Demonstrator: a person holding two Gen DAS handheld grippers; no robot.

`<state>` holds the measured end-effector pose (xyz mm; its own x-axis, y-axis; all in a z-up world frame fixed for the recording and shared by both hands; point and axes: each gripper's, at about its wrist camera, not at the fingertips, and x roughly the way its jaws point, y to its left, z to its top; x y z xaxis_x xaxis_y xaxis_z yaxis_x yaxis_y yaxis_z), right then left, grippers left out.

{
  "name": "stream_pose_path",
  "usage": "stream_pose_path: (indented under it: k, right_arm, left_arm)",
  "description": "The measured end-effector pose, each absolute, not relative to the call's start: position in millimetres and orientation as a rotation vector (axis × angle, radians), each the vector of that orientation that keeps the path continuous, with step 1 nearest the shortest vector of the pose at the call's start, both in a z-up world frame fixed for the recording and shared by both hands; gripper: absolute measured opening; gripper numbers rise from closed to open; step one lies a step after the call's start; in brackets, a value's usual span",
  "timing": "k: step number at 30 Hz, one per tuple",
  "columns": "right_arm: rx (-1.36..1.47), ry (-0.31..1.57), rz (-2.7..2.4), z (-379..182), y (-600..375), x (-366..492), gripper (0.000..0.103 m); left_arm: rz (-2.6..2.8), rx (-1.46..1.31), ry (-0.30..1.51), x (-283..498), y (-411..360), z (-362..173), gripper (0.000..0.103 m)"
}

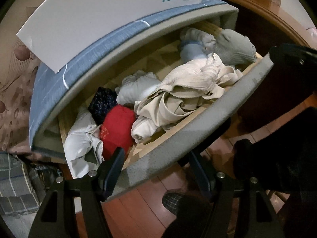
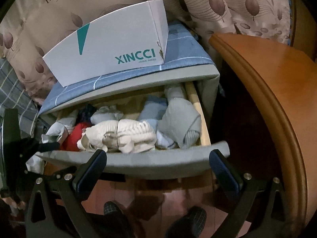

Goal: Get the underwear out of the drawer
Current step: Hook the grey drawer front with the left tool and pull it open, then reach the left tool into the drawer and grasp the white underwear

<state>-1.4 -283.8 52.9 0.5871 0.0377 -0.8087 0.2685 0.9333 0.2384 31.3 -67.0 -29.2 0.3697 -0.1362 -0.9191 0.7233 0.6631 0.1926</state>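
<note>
The drawer is pulled out, and it is full of small bundles of cloth. Which of them is underwear is hard to tell. In the left wrist view a red bundle lies at about 7 o'clock in the drawer, close to the front wall. A dark dotted bundle touches it at its 11 o'clock side. A big cream cloth is heaped in the middle, and a grey rolled piece sits at 1 o'clock, at the far end. A pale crumpled cloth lies at 8 o'clock from the red bundle.

The left gripper has its two fingers spread wide with nothing between the pads. One finger is above the drawer just beside the red bundle, and the other is outside the grey front wall.

In the right wrist view the right gripper is also spread wide and holds nothing. It hangs in front of the drawer's front wall, with the cream cloth at its 12 o'clock.

A white box with green letters stands on the blue cloth top above the drawer. A brown wooden board is at 3 o'clock. Checked slippers show on the red-brown floor at 6 o'clock.
</note>
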Motion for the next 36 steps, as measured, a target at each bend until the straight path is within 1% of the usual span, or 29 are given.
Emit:
stream_pose_path:
  k: [8,19,28,36]
  right_arm:
    - [0.28,0.977,-0.116,54.2,-271.2,-5.7,0.103]
    - [0.212,1.032,-0.118,51.7,-261.4,-4.7,0.103]
    - [0.197,1.061,-0.11,48.8,-263.0,-1.7,0.103]
    - [0.282,1.057,-0.076,42.5,-271.9,-1.6,0.103]
  left_arm:
    - [-0.621,0.602,1.116,25.4,-53.2,-13.0,0.069]
    - [-0.607,0.595,1.14,25.6,-52.6,-9.3,0.069]
    - [-0.603,0.587,1.126,33.5,-52.9,-10.0,0.069]
    - [-0.597,0.587,1.114,40.1,-47.9,-8.6,0.069]
